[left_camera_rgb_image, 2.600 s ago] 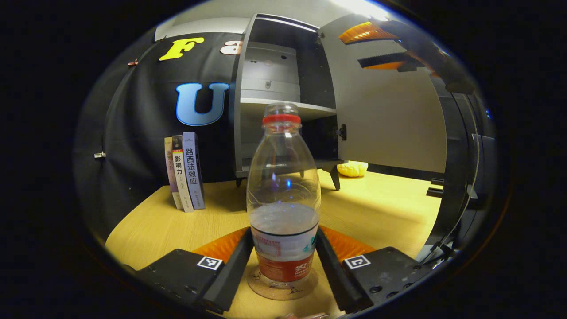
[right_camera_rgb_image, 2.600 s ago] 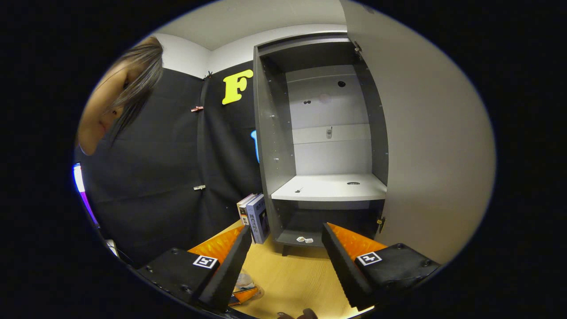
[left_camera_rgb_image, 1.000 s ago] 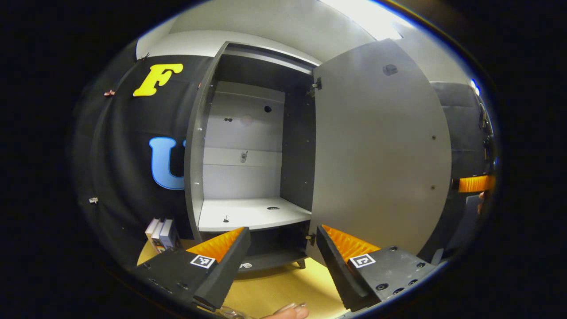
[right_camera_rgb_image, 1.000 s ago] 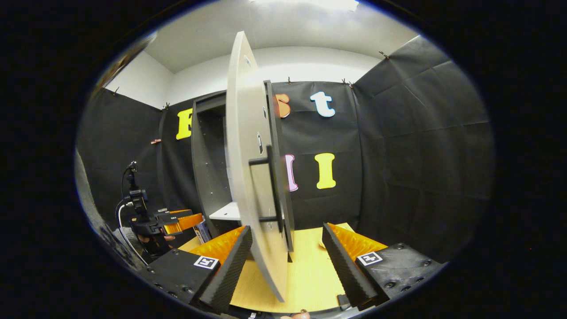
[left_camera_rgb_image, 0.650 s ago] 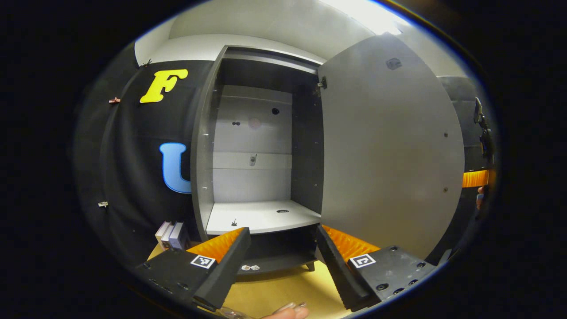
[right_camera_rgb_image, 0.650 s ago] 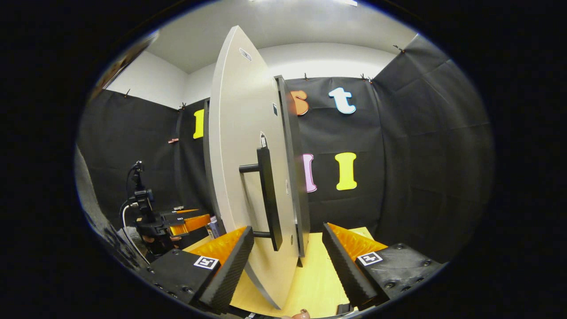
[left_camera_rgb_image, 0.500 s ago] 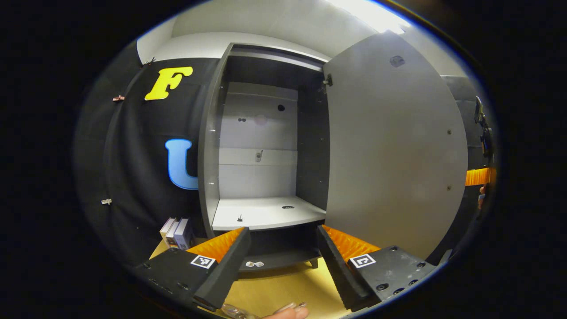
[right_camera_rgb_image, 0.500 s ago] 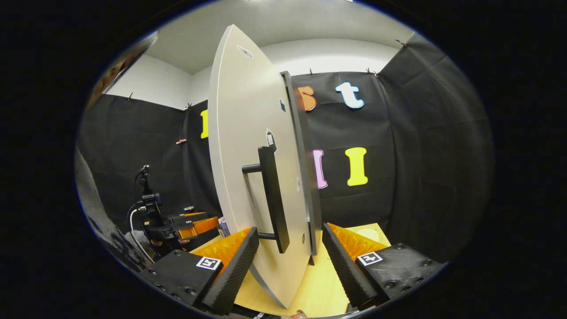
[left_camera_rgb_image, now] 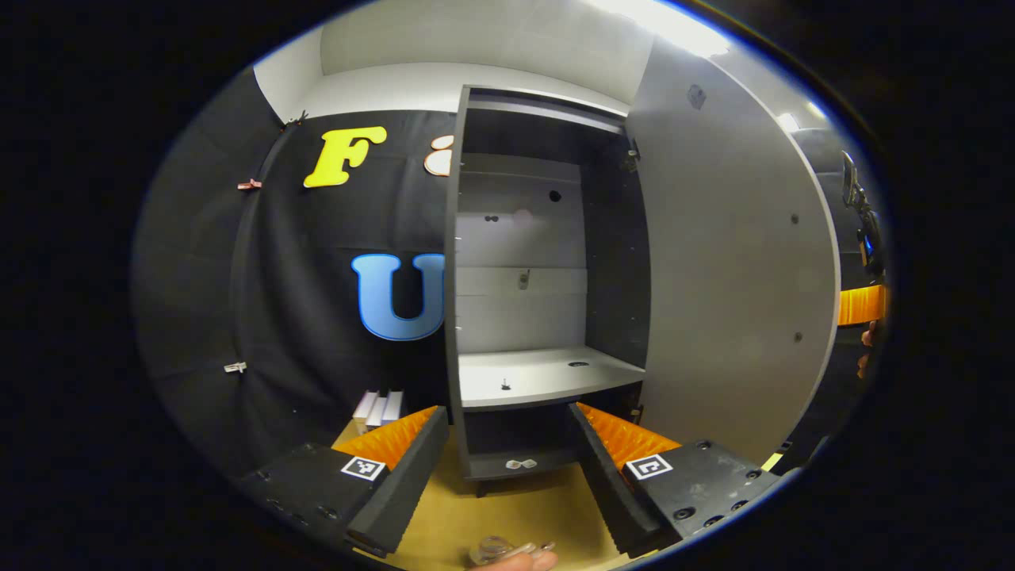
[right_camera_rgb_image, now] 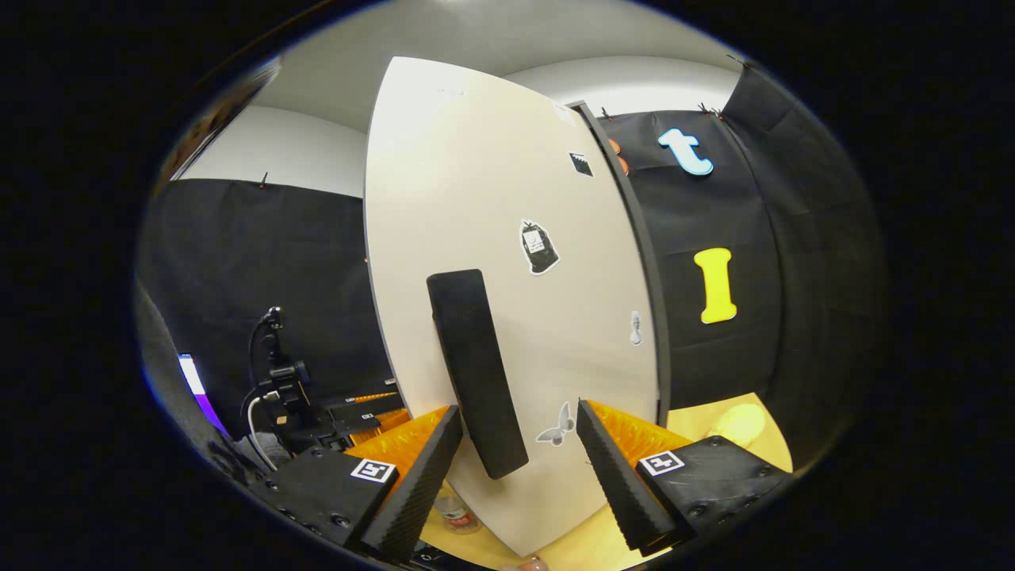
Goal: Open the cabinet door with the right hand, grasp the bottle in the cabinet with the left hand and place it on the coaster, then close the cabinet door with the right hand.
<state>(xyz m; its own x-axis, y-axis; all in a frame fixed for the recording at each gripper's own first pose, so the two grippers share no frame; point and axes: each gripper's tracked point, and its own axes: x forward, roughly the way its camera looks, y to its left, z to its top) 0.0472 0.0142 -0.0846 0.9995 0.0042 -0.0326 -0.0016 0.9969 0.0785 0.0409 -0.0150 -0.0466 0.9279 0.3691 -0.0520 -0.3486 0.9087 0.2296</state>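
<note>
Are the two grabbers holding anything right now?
No. The left gripper is open with nothing between its fingers. The right gripper is open around the door handle, not squeezing it.

Books [left_camera_rgb_image: 378, 407] upright against black cloth wall [left_camera_rgb_image: 285, 301].

No readable writing here. The stickers on the cabinet door [right_camera_rgb_image: 507, 238] are too small to make out, the square coded tags on each gripper carry no letters, and the book spines [left_camera_rgb_image: 379, 406] are too far off.
</note>
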